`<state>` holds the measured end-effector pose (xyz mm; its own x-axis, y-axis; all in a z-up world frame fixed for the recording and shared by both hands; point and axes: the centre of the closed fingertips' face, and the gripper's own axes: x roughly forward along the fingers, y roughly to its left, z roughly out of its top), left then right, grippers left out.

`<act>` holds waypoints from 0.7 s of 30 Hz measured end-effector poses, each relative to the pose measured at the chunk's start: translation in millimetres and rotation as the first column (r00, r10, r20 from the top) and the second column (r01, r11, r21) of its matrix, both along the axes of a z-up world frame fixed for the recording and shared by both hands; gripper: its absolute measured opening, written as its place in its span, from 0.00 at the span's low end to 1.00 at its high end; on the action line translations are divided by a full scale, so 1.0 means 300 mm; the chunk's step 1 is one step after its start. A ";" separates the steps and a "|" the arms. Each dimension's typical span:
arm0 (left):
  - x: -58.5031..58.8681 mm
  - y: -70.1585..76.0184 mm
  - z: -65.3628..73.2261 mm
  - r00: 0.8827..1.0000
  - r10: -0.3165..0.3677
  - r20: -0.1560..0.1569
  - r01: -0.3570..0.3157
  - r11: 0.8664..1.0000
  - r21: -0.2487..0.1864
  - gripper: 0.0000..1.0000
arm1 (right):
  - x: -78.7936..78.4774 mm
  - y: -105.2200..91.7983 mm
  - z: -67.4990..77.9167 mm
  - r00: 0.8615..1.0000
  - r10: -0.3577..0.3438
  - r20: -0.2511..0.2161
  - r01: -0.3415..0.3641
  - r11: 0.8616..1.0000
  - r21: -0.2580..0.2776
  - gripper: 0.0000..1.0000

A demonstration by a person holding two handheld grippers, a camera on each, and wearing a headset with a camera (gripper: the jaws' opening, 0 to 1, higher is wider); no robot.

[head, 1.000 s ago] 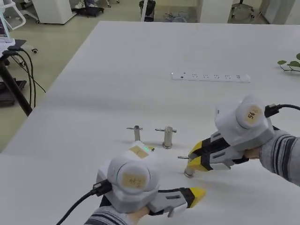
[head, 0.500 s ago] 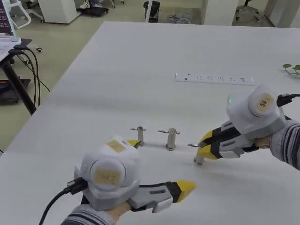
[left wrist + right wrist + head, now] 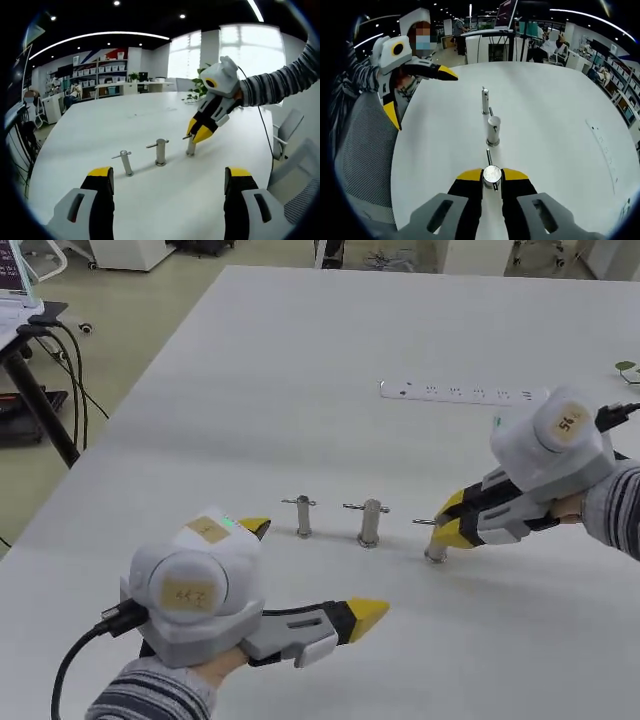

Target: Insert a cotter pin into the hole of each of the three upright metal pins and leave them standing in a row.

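Observation:
Three upright metal pins stand on the white table (image 3: 250,390), each with a cotter pin through its top. The left pin (image 3: 303,517) (image 3: 126,163) (image 3: 485,100) and middle pin (image 3: 370,524) (image 3: 160,152) (image 3: 493,130) stand free. My right gripper (image 3: 453,524) (image 3: 199,131) (image 3: 492,176) is shut on the right pin (image 3: 436,552) (image 3: 190,145) (image 3: 492,174), its yellow jaws hugging the head. The left gripper (image 3: 310,570) (image 3: 169,175) (image 3: 417,75) hovers open in front of the row, holding nothing.
A white power strip (image 3: 465,393) lies at the back right of the table. A green plant sprig (image 3: 629,368) sits at the far right edge. The table's left edge drops to the floor, where cables and a stand (image 3: 40,390) are.
My right gripper has moved the right pin away from me, into line with the other two. The left gripper has drawn back to the left, away from the pins.

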<state>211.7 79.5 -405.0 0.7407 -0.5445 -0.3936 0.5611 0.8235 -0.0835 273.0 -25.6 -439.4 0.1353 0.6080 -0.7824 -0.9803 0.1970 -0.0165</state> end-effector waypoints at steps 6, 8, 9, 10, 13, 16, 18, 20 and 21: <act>0.005 0.011 -0.002 1.000 0.013 0.004 -0.013 1.000 -0.002 0.90 | 0.016 -0.001 -0.013 1.000 0.005 -0.006 -0.005 1.000 -0.015 0.08; 0.006 0.016 -0.008 1.000 0.019 -0.001 -0.019 1.000 -0.002 0.90 | 0.023 0.000 -0.016 1.000 0.006 -0.004 -0.006 1.000 -0.018 0.08; 0.006 0.017 -0.011 1.000 0.020 -0.003 -0.020 1.000 -0.001 0.90 | 0.025 0.000 -0.017 1.000 0.006 -0.003 -0.006 1.000 -0.019 0.08; 0.005 0.019 -0.015 1.000 0.021 -0.008 -0.021 1.000 0.003 0.90 | 0.030 0.000 -0.018 1.000 0.005 -0.002 -0.005 1.000 -0.020 0.08; 0.006 0.021 -0.015 1.000 0.027 -0.007 -0.027 1.000 -0.005 0.89 | 0.037 0.000 -0.021 1.000 0.007 -0.002 -0.007 1.000 -0.023 0.08; 0.007 0.023 -0.018 1.000 0.030 -0.008 -0.030 1.000 -0.003 0.89 | 0.045 -0.001 -0.026 1.000 0.009 -0.004 -0.009 1.000 -0.028 0.08; 0.007 0.023 -0.021 0.999 0.031 -0.010 -0.031 1.000 -0.002 0.89 | 0.050 0.002 -0.025 1.000 0.006 -0.005 -0.006 1.000 -0.023 0.08; 0.006 0.021 -0.026 0.999 0.030 -0.013 -0.030 1.000 -0.001 0.89 | 0.054 0.003 -0.025 1.000 0.005 -0.003 -0.005 1.000 -0.021 0.08; 0.005 0.021 -0.030 0.999 0.032 -0.017 -0.032 0.999 -0.001 0.89 | 0.056 0.004 -0.025 1.000 0.004 -0.004 -0.004 1.000 -0.020 0.08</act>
<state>213.3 85.8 -414.1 0.7507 -0.5215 -0.4055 0.5331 0.8408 -0.0943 289.9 -24.5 -447.0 0.1299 0.5925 -0.7950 -0.9811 0.1927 -0.0167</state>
